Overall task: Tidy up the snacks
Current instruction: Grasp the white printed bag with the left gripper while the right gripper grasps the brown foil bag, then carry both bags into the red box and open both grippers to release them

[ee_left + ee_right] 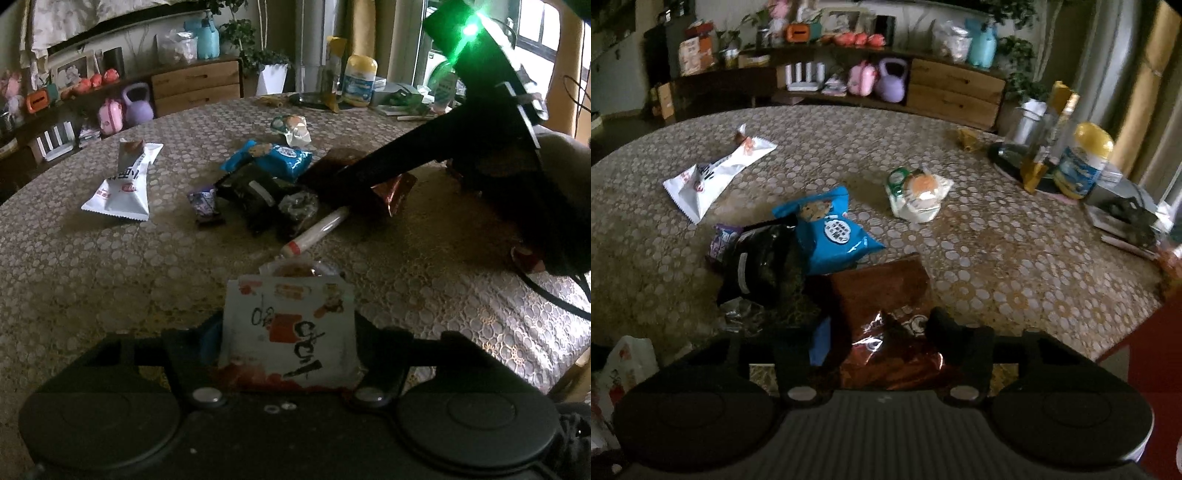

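I see the white snack packet with red marks (288,332) squeezed between my left gripper's (290,354) two fingers, and the shiny brown packet (886,332) pinched in my right gripper (882,343), with the blue cookie bag (827,229) just ahead.

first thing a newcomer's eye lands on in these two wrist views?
Probably the white packet with red and black lettering, upright between the left gripper fingers at the near table edge. Next, the crinkled red-brown foil bag sitting between the right gripper fingers. Behind both, the bright blue cookie bag tops the pile of snacks mid-table, with a long white packet lying apart to its left.
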`<state>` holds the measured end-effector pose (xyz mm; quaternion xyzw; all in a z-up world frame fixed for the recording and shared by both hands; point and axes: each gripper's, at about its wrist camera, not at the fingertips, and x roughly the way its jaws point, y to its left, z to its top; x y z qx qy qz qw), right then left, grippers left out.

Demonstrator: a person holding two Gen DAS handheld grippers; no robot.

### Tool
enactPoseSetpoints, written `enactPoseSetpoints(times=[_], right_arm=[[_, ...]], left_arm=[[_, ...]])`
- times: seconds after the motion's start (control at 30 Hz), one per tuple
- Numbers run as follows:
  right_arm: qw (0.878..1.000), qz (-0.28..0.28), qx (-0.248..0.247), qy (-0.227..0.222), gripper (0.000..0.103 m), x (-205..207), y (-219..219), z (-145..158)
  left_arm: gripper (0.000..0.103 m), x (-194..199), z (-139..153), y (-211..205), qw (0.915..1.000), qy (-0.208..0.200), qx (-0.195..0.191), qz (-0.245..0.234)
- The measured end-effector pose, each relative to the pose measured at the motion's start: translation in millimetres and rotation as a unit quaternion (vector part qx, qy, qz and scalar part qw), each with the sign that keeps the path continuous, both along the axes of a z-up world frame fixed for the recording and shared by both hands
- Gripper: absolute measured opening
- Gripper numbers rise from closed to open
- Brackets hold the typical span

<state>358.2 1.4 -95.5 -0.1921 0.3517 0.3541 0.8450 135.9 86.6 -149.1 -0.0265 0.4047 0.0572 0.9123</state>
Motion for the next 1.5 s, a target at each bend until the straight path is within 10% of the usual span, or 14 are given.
enactPoseSetpoints(times=[0.47, 1.5], right_arm=[[0.996, -0.061, 0.060, -0.002, 0.051, -49.8, -55.8, 44.9], [0.975, -0.169, 0.132, -0.055, 0.051, -147.1, -208.2, 139.5]], left_arm=[[0.065, -8.0, 11.7, -7.8, 0.9998, -0.006, -0.016, 0.005], [0.065, -7.5, 137.1, -103.0, 0.9902, -0.116, -0.031, -0.072]])
